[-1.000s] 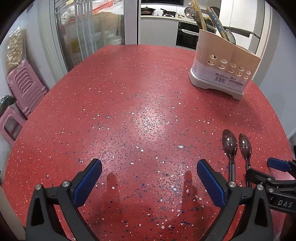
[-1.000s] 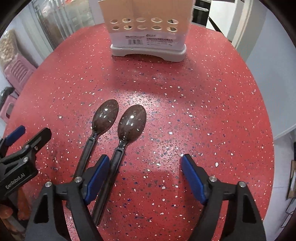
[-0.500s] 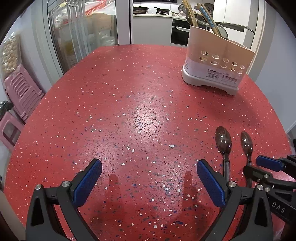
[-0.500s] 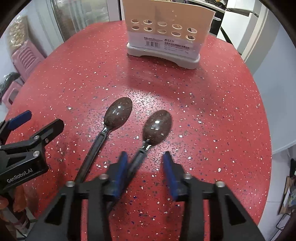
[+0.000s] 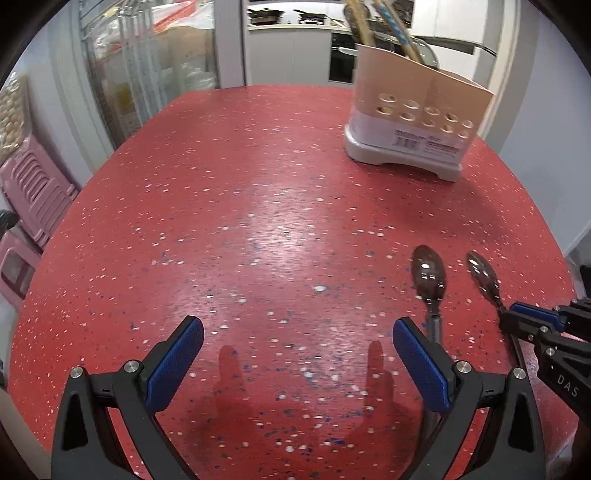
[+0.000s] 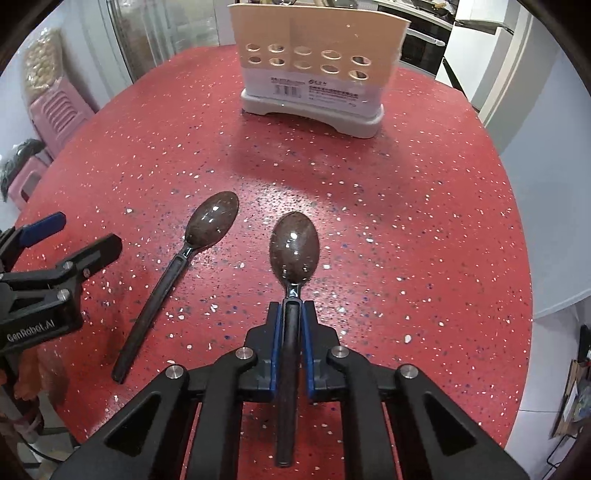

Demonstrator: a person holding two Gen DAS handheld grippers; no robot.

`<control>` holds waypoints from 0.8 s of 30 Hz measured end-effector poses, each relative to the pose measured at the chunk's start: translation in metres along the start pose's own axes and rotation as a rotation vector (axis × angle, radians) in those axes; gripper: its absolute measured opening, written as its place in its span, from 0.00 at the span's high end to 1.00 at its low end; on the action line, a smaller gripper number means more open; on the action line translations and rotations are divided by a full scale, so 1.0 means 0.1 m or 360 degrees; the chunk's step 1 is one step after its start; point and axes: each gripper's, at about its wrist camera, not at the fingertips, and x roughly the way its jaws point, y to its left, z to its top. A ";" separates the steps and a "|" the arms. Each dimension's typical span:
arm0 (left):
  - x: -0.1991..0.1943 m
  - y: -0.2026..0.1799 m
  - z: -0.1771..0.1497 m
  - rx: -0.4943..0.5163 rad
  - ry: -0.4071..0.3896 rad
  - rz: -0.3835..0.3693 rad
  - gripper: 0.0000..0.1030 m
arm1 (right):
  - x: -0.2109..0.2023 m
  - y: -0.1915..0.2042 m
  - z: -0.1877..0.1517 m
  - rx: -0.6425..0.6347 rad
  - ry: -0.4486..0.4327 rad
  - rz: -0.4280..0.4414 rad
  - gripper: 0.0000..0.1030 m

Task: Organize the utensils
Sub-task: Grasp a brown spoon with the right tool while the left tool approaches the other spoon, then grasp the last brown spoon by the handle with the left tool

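Two dark brown spoons are on the red speckled table (image 6: 424, 206). My right gripper (image 6: 291, 314) is shut on the handle of the right spoon (image 6: 294, 247), bowl pointing at the holder. The left spoon (image 6: 210, 225) lies flat beside it, free. In the left wrist view the left spoon (image 5: 428, 273) lies just right of my open, empty left gripper (image 5: 295, 347), and the held spoon (image 5: 482, 275) sticks out of the right gripper (image 5: 532, 321). The beige utensil holder (image 6: 317, 62) with holes stands at the table's far side, with several utensils in it (image 5: 388, 22).
Pink plastic stools (image 5: 33, 192) stand left of the table. A glass door (image 5: 147, 66) and kitchen counter are behind it. The table edge curves down close on the right (image 6: 517, 295). My left gripper shows at the left of the right wrist view (image 6: 55, 258).
My right gripper slid over to the right spoon's handle and closed on it; the spoon now points straight at the holder. The left gripper stayed open and barely moved.
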 end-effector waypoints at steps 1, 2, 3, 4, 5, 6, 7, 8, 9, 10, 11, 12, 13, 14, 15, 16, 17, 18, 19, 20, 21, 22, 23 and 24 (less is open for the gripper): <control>0.00 -0.03 0.00 0.0010 0.0009 -0.0016 0.00 | -0.02 0.00 0.00 0.0003 -0.0003 0.0003 0.94; 0.01 -0.06 0.01 0.0019 0.0022 -0.0038 0.00 | -0.04 -0.01 0.00 0.0007 -0.0014 0.0012 0.98; 0.01 -0.09 0.02 0.0025 0.0037 -0.0061 0.00 | -0.06 -0.03 0.00 0.0013 -0.0019 0.0022 0.98; 0.02 -0.12 0.03 0.0029 0.0055 -0.0090 0.00 | -0.06 -0.02 0.00 0.0016 -0.0020 0.0029 0.98; 0.03 -0.15 0.04 0.0036 0.0071 -0.0114 0.00 | -0.06 -0.04 0.00 0.0020 -0.0013 0.0058 0.98; 0.03 -0.18 0.06 0.0048 0.0085 -0.0134 0.00 | -0.06 -0.06 0.00 0.0029 -0.0004 0.0085 0.98; 0.04 -0.20 0.07 0.0062 0.0093 -0.0143 0.00 | -0.06 -0.09 0.00 0.0047 0.0004 0.0110 0.97; 0.04 -0.26 0.08 0.0092 0.0102 -0.0147 0.00 | -0.05 -0.11 0.01 0.0066 0.0014 0.0128 0.94; 0.05 -0.29 0.09 0.0112 0.0106 -0.0139 0.00 | -0.05 -0.12 0.02 0.0066 0.0029 0.0141 0.91; 0.07 -0.33 0.10 0.0139 0.0114 -0.0124 0.00 | -0.05 -0.12 0.02 0.0062 0.0031 0.0146 0.80; 0.08 -0.36 0.10 0.0155 0.0122 -0.0113 0.00 | -0.06 -0.12 0.02 0.0054 0.0028 0.0142 0.65; 0.09 -0.38 0.10 0.0167 0.0132 -0.0106 0.00 | -0.06 -0.11 0.02 0.0040 0.0027 0.0132 0.62; 0.09 -0.40 0.10 0.0173 0.0139 -0.0105 0.00 | -0.05 -0.12 0.02 0.0030 0.0028 0.0131 0.62; 0.10 -0.40 0.10 0.0177 0.0144 -0.0104 0.00 | -0.04 -0.12 0.03 0.0029 0.0031 0.0127 0.62; 0.10 -0.41 0.10 0.0183 0.0149 -0.0099 0.00 | -0.02 -0.12 0.04 0.0032 0.0041 0.0111 0.62; 0.10 -0.42 0.09 0.0189 0.0152 -0.0092 0.00 | 0.01 -0.13 0.05 0.0037 0.0058 0.0089 0.62; 0.10 -0.42 0.08 0.0194 0.0154 -0.0089 0.00 | 0.05 -0.15 0.06 0.0046 0.0076 0.0075 0.62; 0.10 -0.42 0.07 0.0200 0.0159 -0.0085 0.00 | 0.07 -0.15 0.08 0.0050 0.0082 0.0071 0.62; 0.10 -0.41 0.06 0.0205 0.0163 -0.0080 0.00 | 0.07 -0.15 0.09 0.0041 0.0078 0.0056 0.62; 0.10 -0.42 0.05 0.0214 0.0170 -0.0078 0.00 | 0.08 -0.13 0.10 0.0025 0.0094 0.0036 0.62; 0.12 -0.45 0.06 0.0224 0.0174 -0.0075 0.00 | 0.08 -0.12 0.11 0.0008 0.0100 0.0020 0.63; 0.12 -0.47 0.06 0.0241 0.0179 -0.0070 0.00 | 0.08 -0.11 0.12 -0.0001 0.0100 0.0012 0.65; 0.12 -0.49 0.05 0.0255 0.0182 -0.0066 0.00 | 0.08 -0.10 0.12 -0.0012 0.0104 0.0015 0.71; 0.13 -0.53 0.05 0.0272 0.0187 -0.0064 0.00 | 0.08 -0.10 0.12 -0.0017 0.0106 0.0013 0.75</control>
